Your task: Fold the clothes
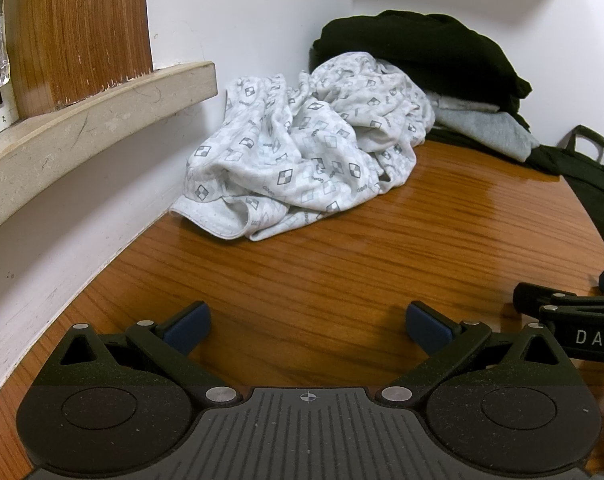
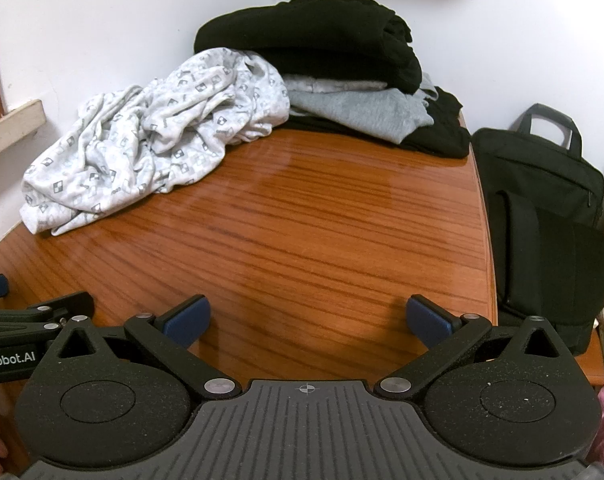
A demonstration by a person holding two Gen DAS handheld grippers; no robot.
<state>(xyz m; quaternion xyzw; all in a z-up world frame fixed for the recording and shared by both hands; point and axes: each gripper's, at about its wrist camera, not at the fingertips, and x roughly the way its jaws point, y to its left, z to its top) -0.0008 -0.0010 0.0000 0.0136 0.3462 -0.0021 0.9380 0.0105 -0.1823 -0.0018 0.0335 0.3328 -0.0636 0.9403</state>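
Both grippers low over the bare table (image 2: pixel 322 216), side by side, well short of the clothes. Left gripper (image 1: pixel 308 326) jaws wide, holding nothing; right gripper (image 2: pixel 308 322) same, wide and empty. Patterned garment (image 1: pixel 302 148) lies crumpled at the far left against the wall (image 1: pixel 242 20), touching the folded stack (image 2: pixel 342 76) in the corner, probably done items. Bag (image 2: pixel 542 220) stands off the table's right edge. Likely next: reach for the crumpled one.
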